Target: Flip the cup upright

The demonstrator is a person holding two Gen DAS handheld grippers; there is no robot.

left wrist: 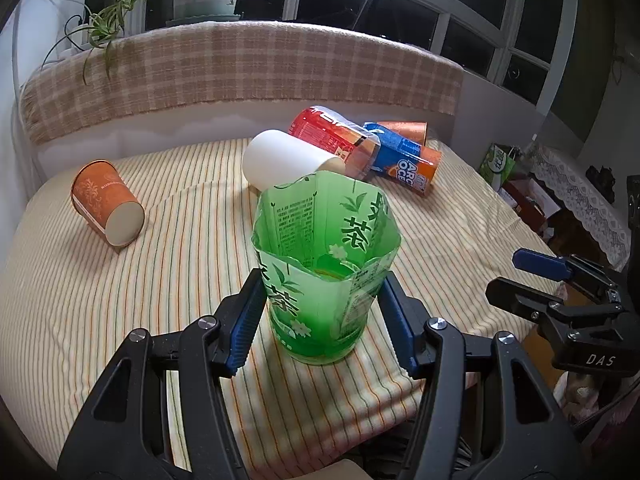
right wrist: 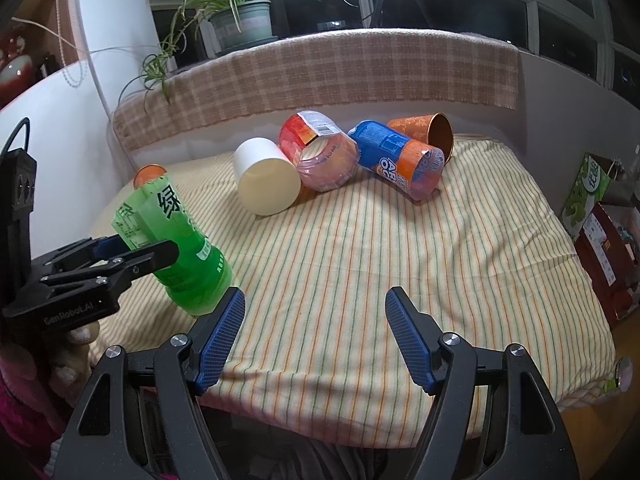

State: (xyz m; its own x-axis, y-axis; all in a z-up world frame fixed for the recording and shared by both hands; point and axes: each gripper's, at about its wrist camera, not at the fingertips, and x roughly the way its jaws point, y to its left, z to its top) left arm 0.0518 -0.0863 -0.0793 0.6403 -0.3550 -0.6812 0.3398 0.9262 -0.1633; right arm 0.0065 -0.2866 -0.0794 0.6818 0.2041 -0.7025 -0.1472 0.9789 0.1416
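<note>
My left gripper (left wrist: 322, 284) is shut on a green cut-bottle cup (left wrist: 324, 264), which stands mouth up with its base on the striped cloth (left wrist: 120, 300). In the right wrist view the green cup (right wrist: 180, 248) leans slightly, held in the left gripper (right wrist: 132, 254). My right gripper (right wrist: 316, 312) is open and empty above the cloth's front part; it also shows in the left wrist view (left wrist: 532, 276). Lying on their sides are a white cup (right wrist: 266, 176), a red cup (right wrist: 320, 156), a blue-orange cup (right wrist: 400, 160) and an orange paper cup (right wrist: 428, 132).
Another orange paper cup (left wrist: 108, 208) lies on its side at the left. A checked blanket (left wrist: 240, 72) covers the ledge behind, with a potted plant (right wrist: 240, 20) on it. Boxes and a green bag (right wrist: 588, 192) stand beyond the right edge.
</note>
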